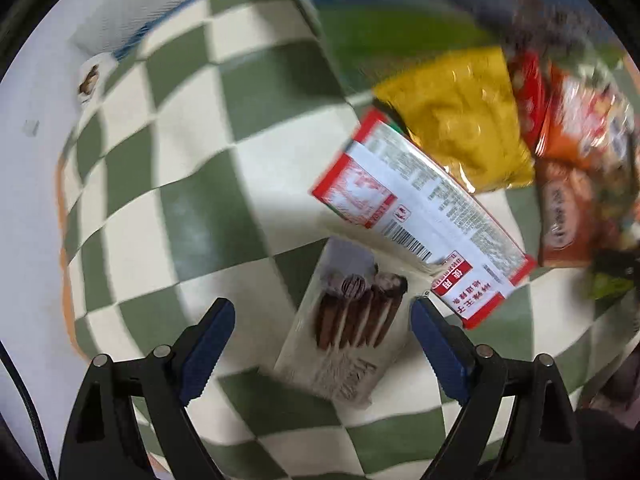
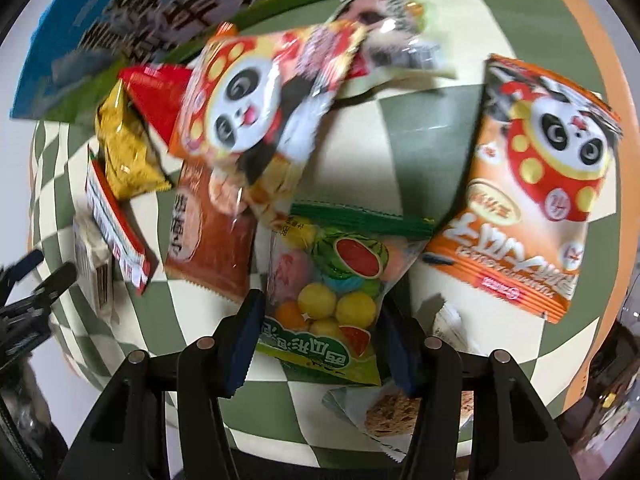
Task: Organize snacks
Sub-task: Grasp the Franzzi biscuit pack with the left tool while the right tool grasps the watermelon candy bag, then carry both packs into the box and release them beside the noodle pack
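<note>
In the left wrist view, the left gripper (image 1: 322,340) points down at a green-and-cream checkered cloth (image 1: 168,184), its blue-padded fingers (image 1: 208,344) spread wide and touching nothing. Between them, nearer the right finger, lies a pale flat packet printed with chocolate wafer sticks (image 1: 344,336). Just beyond the right fingertip, a white flat packet with red borders and a barcode (image 1: 420,216) overlaps that packet's far corner. Farther off on the right sit a crumpled yellow foil bag (image 1: 460,120) and a heap of red and orange wrappers (image 1: 572,136), too blurred to tell apart. A blue-and-green printed carton (image 1: 400,8) runs along the far edge, cut off by the frame. In the right wrist view, the right gripper (image 2: 320,340) has its fingers (image 2: 244,340) drawn narrow on either side of a clear bag with green trim full of watermelon-printed gum balls (image 2: 332,292); motion blur leaves it unclear whether the pads press on it. Beyond the fingertips lies an orange panda-printed packet (image 2: 248,104), tilted on a brown-orange wrapper (image 2: 208,236). Off the right finger lies a second orange panda packet (image 2: 532,184). Beneath the right finger a white packet showing a grainy biscuit (image 2: 384,416) is partly hidden.
</note>
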Tool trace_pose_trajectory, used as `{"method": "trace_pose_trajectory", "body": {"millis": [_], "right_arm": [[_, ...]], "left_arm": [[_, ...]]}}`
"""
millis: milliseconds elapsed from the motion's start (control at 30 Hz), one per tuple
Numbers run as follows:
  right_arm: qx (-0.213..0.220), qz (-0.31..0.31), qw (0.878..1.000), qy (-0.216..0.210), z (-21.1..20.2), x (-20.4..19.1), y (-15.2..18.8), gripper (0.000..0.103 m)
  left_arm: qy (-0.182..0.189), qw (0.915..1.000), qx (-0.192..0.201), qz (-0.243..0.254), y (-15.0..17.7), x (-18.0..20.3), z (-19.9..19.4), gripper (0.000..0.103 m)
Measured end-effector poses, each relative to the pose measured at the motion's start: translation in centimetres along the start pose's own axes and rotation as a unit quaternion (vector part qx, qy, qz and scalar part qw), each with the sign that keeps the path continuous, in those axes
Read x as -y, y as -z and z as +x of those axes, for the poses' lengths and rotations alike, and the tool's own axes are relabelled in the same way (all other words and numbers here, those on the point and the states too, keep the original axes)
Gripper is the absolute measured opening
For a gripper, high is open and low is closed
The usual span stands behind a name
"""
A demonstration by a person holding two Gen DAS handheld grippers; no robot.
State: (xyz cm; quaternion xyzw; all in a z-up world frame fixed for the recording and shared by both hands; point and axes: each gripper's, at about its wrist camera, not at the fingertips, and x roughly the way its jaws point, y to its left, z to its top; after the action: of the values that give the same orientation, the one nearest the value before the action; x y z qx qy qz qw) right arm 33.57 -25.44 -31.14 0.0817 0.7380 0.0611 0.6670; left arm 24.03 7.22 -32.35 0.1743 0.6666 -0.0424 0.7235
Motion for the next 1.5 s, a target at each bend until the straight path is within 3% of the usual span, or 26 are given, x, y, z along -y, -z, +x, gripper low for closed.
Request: {"method": "trace_pose_trajectory", "body": {"millis": [33,100,167,233,300,400,533,633,833,933,1033,1200,1367,1500], "right_arm": [[-0.002,0.003,1.0,0.001,0.2,-0.3,0.0,0.06],[-0.007,0.013,1.0,-0.001,0.5,-0.7,0.0,0.06],[-0.009,0.019,1.0,-0.002,0.6,-0.8,-0.4,0.06],[-0.007,0.023,1.0,-0.003,0.7,-1.0,-0.7,0.058],[-0.002,0.019,1.0,-0.002,0.7,-1.1,-0.5,0.056],[-0.008,-0.009,1.0,0.004,0.7,-0.7,0.3,0.055],[-0.029,-0.06,0.998,0.008,1.6,-2.5,2.1,0.055],[-0.036,-0.087,0.995,0.019,2.1,-3.7,3.1,0.055],[-0.045,-0.041,0.998,-0.004,2.6,-3.9,2.3,0.065],[-0.038,-0.03,0.999,-0.004,2.5,-3.9,2.3,0.065],[-0.019,-0.024,1.0,0.009,2.4,-3.5,2.3,0.052],[-0.005,-0.027,1.0,-0.009,0.4,-1.4,4.4,0.051],[0.017,-0.052,0.997,-0.055,-4.4,-2.0,5.7,0.051],[0.056,-0.07,0.991,-0.097,-10.7,-1.6,3.9,0.051]], "left_arm": [[0.014,0.9999,-0.004,0.001,-0.6,0.1,0.7,0.092],[0.028,0.9992,-0.012,-0.025,-1.2,-0.5,1.4,0.087],[0.052,0.9959,-0.018,-0.071,-1.1,-1.6,1.9,0.065],[0.077,0.9876,-0.036,-0.132,-0.3,-3.4,2.5,0.062],[0.107,0.9712,-0.047,-0.208,1.4,-5.4,3.0,0.062],[0.126,0.9556,-0.057,-0.26,3.9,-6.4,3.4,0.062],[0.131,0.9543,-0.064,-0.26,6.0,-5.8,4.0,0.063],[0.128,0.959,-0.065,-0.244,7.1,-6.0,5.1,0.072],[0.096,0.9723,-0.069,-0.202,6.9,-2.5,4.4,0.075],[0.088,0.9714,-0.054,-0.214,7.5,-1.2,3.4,0.057],[0.088,0.9679,-0.042,-0.232,10.0,0.5,1.7,0.056],[0.109,0.9636,-0.005,-0.244,12.5,2.7,-2.9,0.056],[0.152,0.9571,0.068,-0.238,10.9,3.8,-10.9,0.056],[0.183,0.9525,0.123,-0.21,3.2,2.5,-16.9,0.056]]}}
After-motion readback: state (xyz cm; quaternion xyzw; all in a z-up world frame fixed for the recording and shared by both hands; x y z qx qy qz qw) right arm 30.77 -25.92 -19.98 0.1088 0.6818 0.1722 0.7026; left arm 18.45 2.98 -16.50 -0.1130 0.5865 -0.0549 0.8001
